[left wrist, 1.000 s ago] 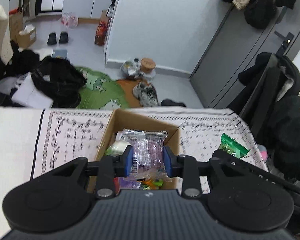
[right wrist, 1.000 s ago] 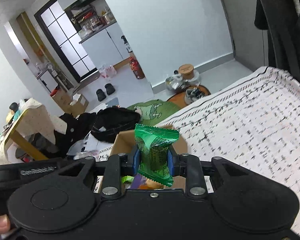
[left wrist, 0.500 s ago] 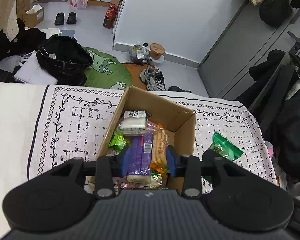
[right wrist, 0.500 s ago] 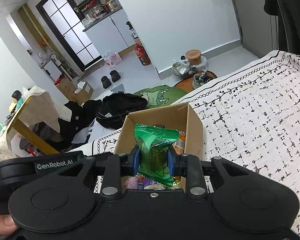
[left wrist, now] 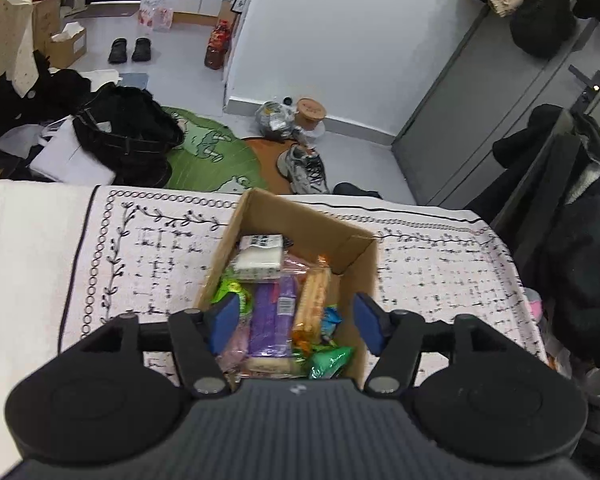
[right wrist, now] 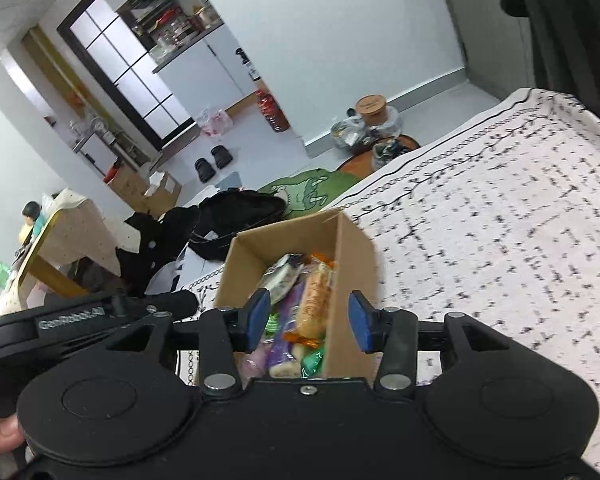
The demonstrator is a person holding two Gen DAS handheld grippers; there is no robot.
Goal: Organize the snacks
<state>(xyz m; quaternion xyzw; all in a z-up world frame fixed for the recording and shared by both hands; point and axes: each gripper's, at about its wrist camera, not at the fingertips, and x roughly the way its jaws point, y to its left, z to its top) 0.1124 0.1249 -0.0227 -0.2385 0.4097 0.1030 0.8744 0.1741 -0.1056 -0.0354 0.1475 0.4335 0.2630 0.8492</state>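
An open brown cardboard box (left wrist: pixel 342 240) stands on the patterned cloth, its flaps up. Snack packets lie piled inside: a white one with dark print (left wrist: pixel 260 256) at the far end, a purple one (left wrist: pixel 272 316) lengthwise in the middle, an orange-wrapped biscuit roll (left wrist: pixel 312 300) just beside it, and green packets (left wrist: pixel 330 360) (one perhaps crumpled) along the near edge.

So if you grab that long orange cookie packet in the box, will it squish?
Probably a little. The orange packet looks like thin crinkly film, so it may feel light and slippery. The biscuits showing through it could crack if squeezed hard.
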